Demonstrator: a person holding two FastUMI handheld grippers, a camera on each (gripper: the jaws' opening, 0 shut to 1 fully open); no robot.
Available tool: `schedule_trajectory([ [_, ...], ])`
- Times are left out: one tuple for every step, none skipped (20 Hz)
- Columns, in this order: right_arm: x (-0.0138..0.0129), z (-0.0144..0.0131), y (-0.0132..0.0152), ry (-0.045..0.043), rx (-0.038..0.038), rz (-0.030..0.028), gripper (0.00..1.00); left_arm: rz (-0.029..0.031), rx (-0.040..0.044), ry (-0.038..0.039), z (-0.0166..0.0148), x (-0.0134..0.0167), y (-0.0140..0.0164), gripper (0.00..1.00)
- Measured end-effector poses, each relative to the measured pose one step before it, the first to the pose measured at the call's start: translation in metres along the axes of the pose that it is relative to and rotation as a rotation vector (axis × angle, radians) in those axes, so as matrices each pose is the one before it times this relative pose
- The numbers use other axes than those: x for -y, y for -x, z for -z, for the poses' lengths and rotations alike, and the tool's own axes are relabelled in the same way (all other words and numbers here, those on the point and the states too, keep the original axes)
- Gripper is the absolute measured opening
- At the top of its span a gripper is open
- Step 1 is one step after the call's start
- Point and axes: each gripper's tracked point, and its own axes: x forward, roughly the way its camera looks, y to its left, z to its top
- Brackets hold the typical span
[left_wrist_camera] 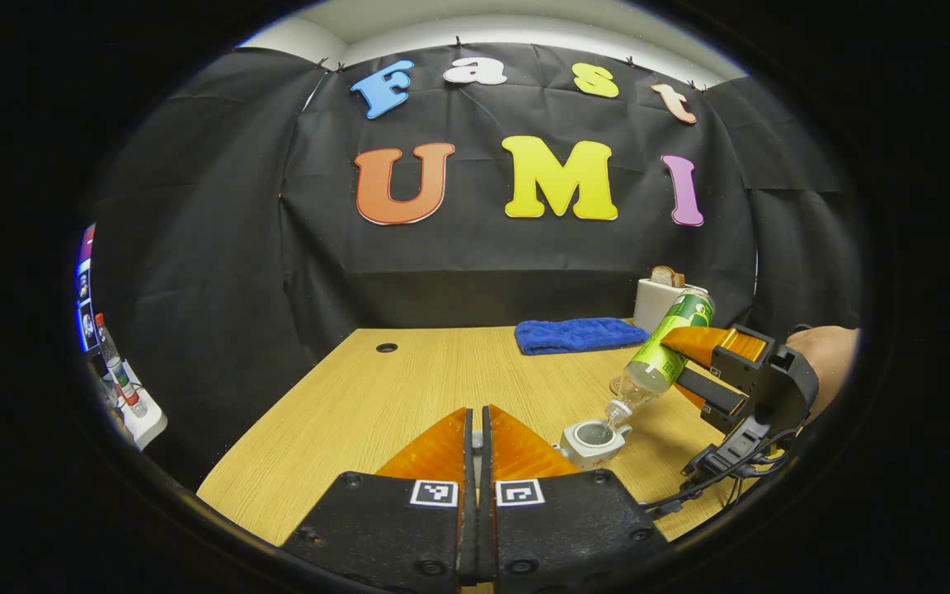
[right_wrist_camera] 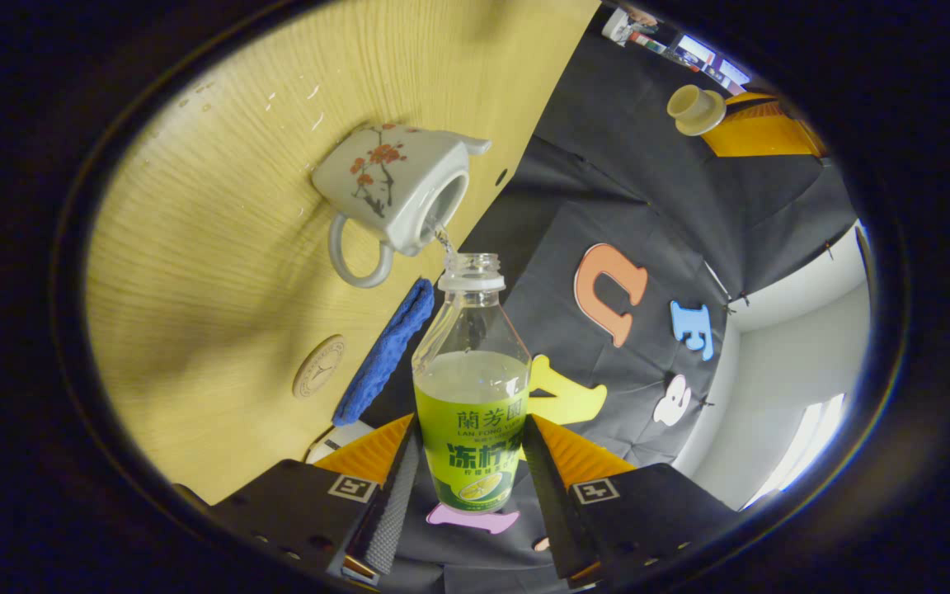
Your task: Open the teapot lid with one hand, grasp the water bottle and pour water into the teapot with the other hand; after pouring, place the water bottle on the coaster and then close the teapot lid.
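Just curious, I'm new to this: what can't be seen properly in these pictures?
- Water level in the teapot: left gripper view, too small, bottle neck over its mouth.
- How the lid is held: right gripper view, small, near the edge.
- White box: left gripper view, partly behind the bottle.

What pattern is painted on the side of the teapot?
Red blossoms on dark branches over the pale teapot; the right gripper view shows it best.

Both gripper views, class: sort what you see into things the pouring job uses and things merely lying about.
Job: teapot, bottle, lid, coaster, right claw, left claw.
Lying about: blue cloth, toaster.
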Motion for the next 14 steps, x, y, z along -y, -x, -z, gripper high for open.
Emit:
schedule_trajectory([
  [0.00125,0.00145,-0.00110,0.00266,-0.00056,0.00412,0.71,0.00120,-0.00293,0.00123,0.00145,-0.00013,0.00067,0.03],
  [0.00138,0.00124,0.00013,0.00213,0.00226,0.00451,0.71,-0.00446,-0.00280,0.00378,0.00055,-0.00209,-0.00075,0.03],
  [0.00287,0.00117,-0.00266,0.00283,0.00100,0.00551,0.71,-0.00321,-0.00172,0.00502,0.00101,-0.00240,-0.00015,0.03],
  [0.00163,0.00059,-0.00082,0.00602,0.00128,0.00442,0.71,-0.00061,-0.00188,0.00350,0.00017,0.00004,-0.00069,0.03],
  [0.00012,0.00063,0.00064,0.00622,0.00218,0.00381,0.71,0.00020,-0.00218,0.00292,0.00056,0.00052,0.00004,0.03],
  [0.00023,-0.00075,-0.00104,0.00267,0.00428,0.00269,0.71,-0.00002,-0.00108,0.00054,0.00034,0.00058,-0.00023,0.03],
  [-0.00015,-0.00232,-0.00062,0.00028,0.00330,0.00281,0.72,0.00167,0.00082,-0.00211,0.00049,0.00020,0.00011,0.03],
  [0.00127,-0.00111,0.00158,0.00004,0.00073,0.00301,0.70,0.00215,0.00005,-0.00365,-0.00032,0.00103,-0.00061,0.03],
  [0.00088,-0.00078,-0.00058,0.00045,0.00209,0.00393,0.72,0.00057,0.00111,-0.00209,-0.00036,0.00056,-0.00005,0.03],
  [0.00017,-0.00092,0.00086,0.00159,0.00284,0.00439,0.70,0.00306,-0.00133,-0.00146,-0.00008,0.00097,-0.00056,0.03],
  [0.00010,-0.00078,-0.00023,0.00545,0.00205,0.00444,0.70,0.00256,-0.00045,-0.00305,0.00034,0.00225,-0.00027,0.03],
  [0.00062,-0.00087,0.00161,0.00670,0.00146,0.00531,0.71,0.00105,-0.00047,-0.00391,0.00067,0.00116,-0.00004,0.03],
  [0.00114,-0.00236,-0.00121,0.00855,0.00272,0.01152,0.71,0.00016,-0.00015,-0.00274,0.00012,-0.00045,0.00058,0.03],
  [0.00232,-0.00074,-0.00176,0.02853,0.00195,0.01746,0.71,0.00145,0.00084,-0.00122,-0.00014,0.00087,-0.00023,0.03],
])
